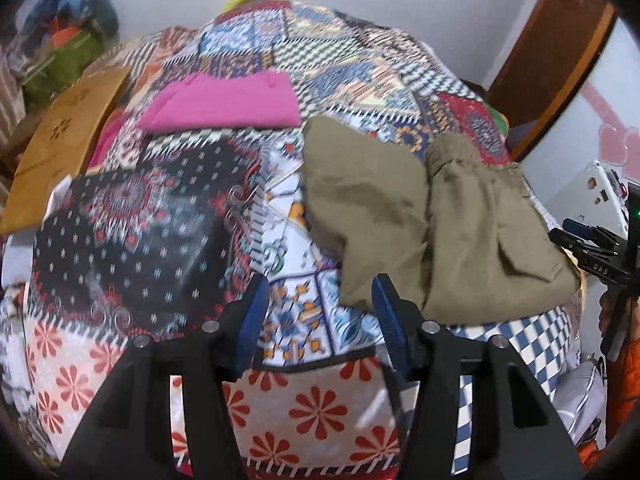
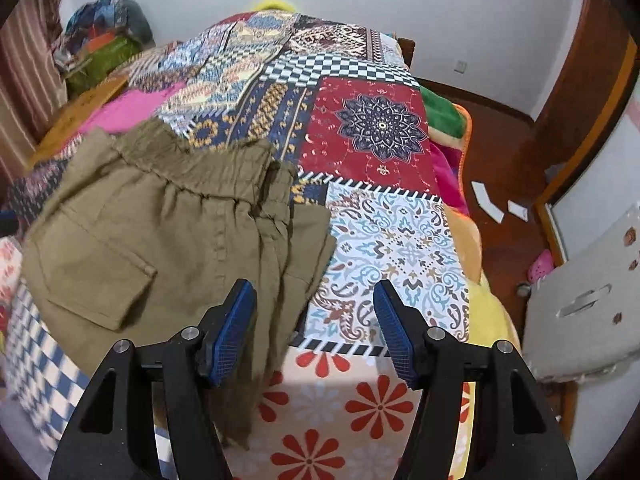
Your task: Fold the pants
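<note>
Olive-green pants lie folded over on a patchwork bedspread, at the bed's near right side. In the right wrist view the pants show the elastic waistband at the far end and a back pocket at the left. My left gripper is open and empty, above the bedspread just left of the pants' near edge. My right gripper is open and empty over the pants' right edge, with its left finger above the cloth. The right gripper also shows at the right edge of the left wrist view.
A folded pink garment lies further back on the bed. A wooden board rests at the bed's left side, with bags piled behind it. A wooden floor with paper scraps and a grey stool are to the right of the bed.
</note>
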### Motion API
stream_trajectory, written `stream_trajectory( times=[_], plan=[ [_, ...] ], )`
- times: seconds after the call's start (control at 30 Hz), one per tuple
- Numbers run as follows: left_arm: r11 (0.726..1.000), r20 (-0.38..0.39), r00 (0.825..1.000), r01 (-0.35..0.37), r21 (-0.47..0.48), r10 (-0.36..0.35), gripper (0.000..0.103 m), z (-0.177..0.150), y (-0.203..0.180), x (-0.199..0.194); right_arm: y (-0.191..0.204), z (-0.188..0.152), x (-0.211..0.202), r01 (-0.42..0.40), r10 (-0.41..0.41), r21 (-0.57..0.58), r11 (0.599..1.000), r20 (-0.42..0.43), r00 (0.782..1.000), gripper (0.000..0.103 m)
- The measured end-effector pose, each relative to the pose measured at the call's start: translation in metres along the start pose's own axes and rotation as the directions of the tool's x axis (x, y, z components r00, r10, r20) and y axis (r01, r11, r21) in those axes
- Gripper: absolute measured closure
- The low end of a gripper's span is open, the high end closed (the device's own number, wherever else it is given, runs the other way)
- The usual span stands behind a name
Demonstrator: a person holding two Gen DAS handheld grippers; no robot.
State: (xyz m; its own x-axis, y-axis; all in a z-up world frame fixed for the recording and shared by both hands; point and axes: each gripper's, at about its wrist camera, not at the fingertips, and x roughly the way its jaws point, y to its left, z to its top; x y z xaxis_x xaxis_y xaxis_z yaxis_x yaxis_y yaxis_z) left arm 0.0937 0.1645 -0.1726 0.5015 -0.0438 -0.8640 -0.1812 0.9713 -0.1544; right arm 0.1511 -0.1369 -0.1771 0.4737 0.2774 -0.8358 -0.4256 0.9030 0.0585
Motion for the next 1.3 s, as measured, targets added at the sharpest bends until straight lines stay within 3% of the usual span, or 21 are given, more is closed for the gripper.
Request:
stream_trajectory(
  times=[0.07,0.13,0.17,0.27,0.37,0.6,0.7,0.9,1.03,1.1,1.2,1.3],
  plan=[
    [0.998,0.015,0.999,0.034,0.043,-0.035,0.05,0.005,-0.014,0.001,0.001,0.003,-0.002,-0.021,0.021,0.017,1.0,0.008,1.0,0.043],
    [0.993,0.004,0.997,0.071,0.095,-0.071,0.059,0.007,-0.031,0.008,0.002,0.005,-0.005,-0.043,0.043,0.028,0.999,0.012,0.999,0.043],
    [0.989,-0.01,0.997,0.078,0.123,-0.078,0.071,0.009,-0.038,0.014,0.003,0.006,-0.005,-0.048,0.048,0.031,0.998,0.012,0.999,0.043],
    [0.978,-0.058,0.996,0.08,0.191,-0.07,0.089,0.006,-0.056,0.033,0.004,0.006,-0.004,-0.05,0.05,0.035,0.998,0.006,0.999,0.043],
    [0.973,-0.088,0.991,0.12,0.197,-0.105,0.094,0.003,-0.06,0.043,0.007,-0.001,-0.005,-0.08,0.081,0.051,0.995,-0.014,0.997,0.043],
    [0.97,-0.143,0.983,0.145,0.196,-0.118,0.088,-0.001,-0.047,0.051,0.015,-0.02,-0.01,-0.094,0.096,0.052,0.994,-0.041,0.995,0.043],
    [0.97,-0.148,0.974,0.192,0.15,-0.17,0.088,0.0,-0.037,0.053,0.013,-0.022,-0.008,-0.102,0.105,0.065,0.993,-0.045,0.993,0.043],
    [0.965,-0.147,0.979,0.169,0.2,-0.141,0.088,-0.001,-0.047,0.052,0.013,-0.021,-0.005,-0.107,0.112,0.082,0.991,-0.058,0.992,0.043],
    [0.966,-0.164,0.976,0.175,0.193,-0.144,0.073,0.004,-0.041,0.056,0.015,-0.022,-0.005,-0.099,0.104,0.07,0.993,-0.06,0.993,0.043],
    [0.971,-0.154,0.981,0.145,0.191,-0.116,0.057,0.008,-0.038,0.063,0.016,-0.023,-0.003,-0.1,0.105,0.07,0.993,-0.062,0.993,0.043],
    [0.98,-0.154,0.982,0.128,0.149,-0.105,0.055,0.011,-0.031,0.074,0.017,-0.024,-0.002,-0.098,0.102,0.069,0.993,-0.065,0.993,0.043],
    [0.985,-0.108,0.994,0.008,0.172,0.01,0.055,0.009,-0.03,0.074,0.018,-0.026,0.001,-0.091,0.095,0.062,0.994,-0.068,0.993,0.043]
  ],
)
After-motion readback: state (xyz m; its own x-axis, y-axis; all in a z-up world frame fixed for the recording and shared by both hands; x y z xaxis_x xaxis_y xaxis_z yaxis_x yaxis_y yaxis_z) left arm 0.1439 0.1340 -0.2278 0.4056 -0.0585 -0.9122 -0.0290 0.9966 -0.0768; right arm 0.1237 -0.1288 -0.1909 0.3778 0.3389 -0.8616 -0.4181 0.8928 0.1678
